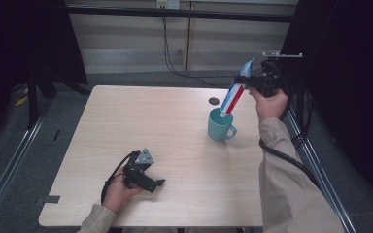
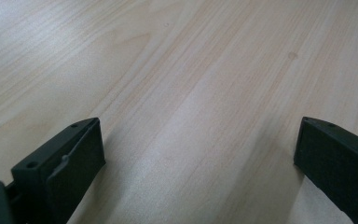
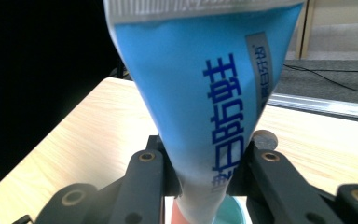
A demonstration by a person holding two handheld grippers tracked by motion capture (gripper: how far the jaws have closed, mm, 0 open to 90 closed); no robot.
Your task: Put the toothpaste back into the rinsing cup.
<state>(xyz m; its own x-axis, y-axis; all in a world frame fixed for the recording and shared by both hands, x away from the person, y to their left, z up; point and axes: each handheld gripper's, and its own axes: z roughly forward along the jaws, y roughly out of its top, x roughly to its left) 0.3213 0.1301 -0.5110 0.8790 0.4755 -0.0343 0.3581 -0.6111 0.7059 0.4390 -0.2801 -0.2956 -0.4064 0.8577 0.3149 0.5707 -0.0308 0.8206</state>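
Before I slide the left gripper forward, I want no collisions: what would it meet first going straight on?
Probably nothing: the left gripper lies low with open jaws, pointing right across bare table. The mug looks well off that line, though depth is unclear.

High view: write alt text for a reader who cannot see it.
The right gripper holds a blue, red and white tube tilted over a teal mug, its lower end at the mug's mouth. The left gripper rests open on the wooden table.

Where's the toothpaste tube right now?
In the high view, the toothpaste tube is far right, clamped in the right tool, cap end dipping into the teal mug.
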